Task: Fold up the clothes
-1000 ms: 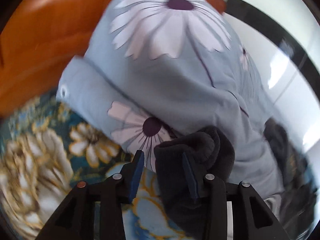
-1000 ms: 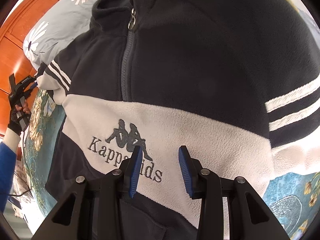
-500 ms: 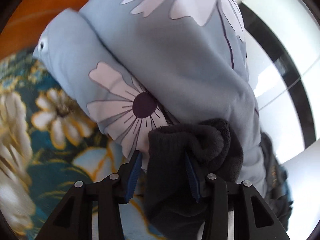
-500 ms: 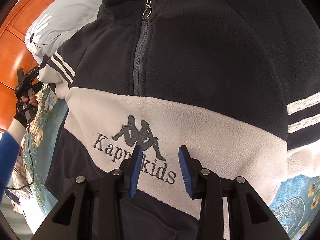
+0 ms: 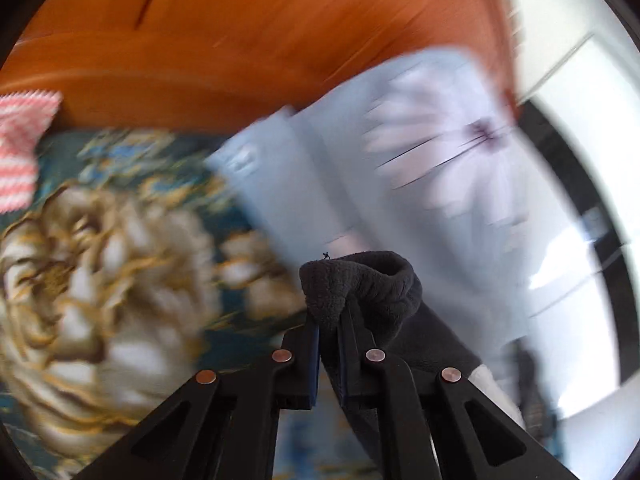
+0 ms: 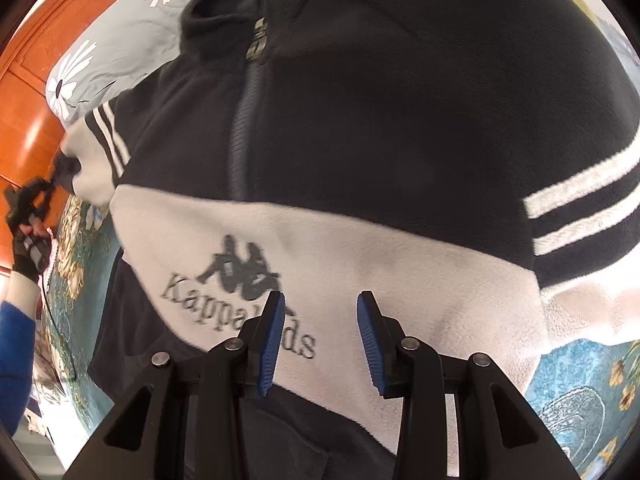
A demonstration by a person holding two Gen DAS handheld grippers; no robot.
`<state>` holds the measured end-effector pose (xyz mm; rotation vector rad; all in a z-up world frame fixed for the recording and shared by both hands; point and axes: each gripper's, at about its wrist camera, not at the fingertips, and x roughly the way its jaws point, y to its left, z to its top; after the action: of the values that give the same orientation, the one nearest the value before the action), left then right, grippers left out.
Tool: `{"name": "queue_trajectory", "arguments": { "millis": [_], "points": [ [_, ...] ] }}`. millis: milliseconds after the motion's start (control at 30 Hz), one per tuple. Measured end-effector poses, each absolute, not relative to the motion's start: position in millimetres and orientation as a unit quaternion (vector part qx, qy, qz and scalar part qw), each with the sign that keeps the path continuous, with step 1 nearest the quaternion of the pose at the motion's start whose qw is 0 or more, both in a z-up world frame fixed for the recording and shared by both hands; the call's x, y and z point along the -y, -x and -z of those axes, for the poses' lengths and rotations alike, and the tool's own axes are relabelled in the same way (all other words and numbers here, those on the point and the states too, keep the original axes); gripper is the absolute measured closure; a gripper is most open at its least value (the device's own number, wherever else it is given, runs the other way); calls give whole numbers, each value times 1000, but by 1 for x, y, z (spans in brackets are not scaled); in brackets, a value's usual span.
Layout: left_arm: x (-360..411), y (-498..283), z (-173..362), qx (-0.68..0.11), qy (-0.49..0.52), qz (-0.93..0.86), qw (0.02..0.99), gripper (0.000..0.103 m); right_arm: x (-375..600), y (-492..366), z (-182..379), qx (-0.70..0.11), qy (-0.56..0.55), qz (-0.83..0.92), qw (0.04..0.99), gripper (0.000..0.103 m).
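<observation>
A dark grey and white fleece jacket (image 6: 360, 128) with a zip and a "Kappa kids" logo lies front up on the floral bedspread (image 6: 576, 392). My left gripper (image 5: 329, 320) is shut on the dark cuff (image 5: 360, 284) of its sleeve. In the right wrist view that gripper (image 6: 40, 196) shows at the far left, pulling the striped sleeve (image 6: 96, 148) outward. My right gripper (image 6: 320, 320) is open and empty, hovering just above the white chest band near the logo.
A light blue pillow with white daisies (image 5: 400, 168) lies against the orange wooden headboard (image 5: 240, 40); it also shows in the right wrist view (image 6: 120, 48). A red and white striped cloth (image 5: 20, 152) sits at the far left. A bright window (image 5: 592, 160) is at the right.
My left gripper has closed on the sleeve cuff and swung away from the pillow, drawing the sleeve out. The right gripper stays open and has shifted slightly over the jacket.
</observation>
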<state>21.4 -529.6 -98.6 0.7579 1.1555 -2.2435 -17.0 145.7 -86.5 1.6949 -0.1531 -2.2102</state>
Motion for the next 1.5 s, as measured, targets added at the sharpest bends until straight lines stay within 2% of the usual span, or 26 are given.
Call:
{"name": "queue_trajectory", "arguments": {
  "millis": [133,300,367,433,533,667,833,933,1067,1167,1300,1333,1367,1400,1500],
  "points": [
    [524,-23,146,-454,-315,786,277,95,-153,16,82,68,-589,786,174,64],
    [513,-33,148,-488,-320,771,254,88,-174,14,69,72,-573,800,161,64],
    [507,-41,140,-486,-322,772,252,80,-190,12,64,85,-562,809,148,64],
    [499,-52,128,-474,-324,777,258,64,-212,6,58,99,-551,818,131,64],
    [466,-68,106,-430,-336,796,262,52,-256,-9,53,123,-533,833,86,64],
    [400,-67,86,-364,-376,823,219,49,-320,-33,51,162,-515,842,22,64],
    [298,-61,94,-382,-421,814,116,48,-394,-57,48,198,-480,852,-71,64],
    [234,-53,104,-372,-454,807,73,48,-443,-65,42,251,-440,853,-125,64],
    [175,-48,108,-380,-475,793,33,48,-498,-66,39,328,-396,845,-146,64],
    [154,-49,107,-399,-479,781,23,48,-515,-53,48,393,-383,822,-151,64],
    [170,-53,108,-395,-483,780,49,48,-528,-55,64,457,-374,790,-167,64],
    [175,-57,106,-391,-484,781,57,48,-529,-57,65,463,-372,788,-162,69],
    [180,-62,105,-388,-484,782,66,48,-529,-56,64,456,-373,792,-158,89],
    [185,-68,104,-384,-485,782,77,48,-529,-55,63,449,-374,797,-156,98],
    [208,-88,98,-377,-483,783,107,48,-531,-51,51,410,-370,814,-177,98]
  ]
}}
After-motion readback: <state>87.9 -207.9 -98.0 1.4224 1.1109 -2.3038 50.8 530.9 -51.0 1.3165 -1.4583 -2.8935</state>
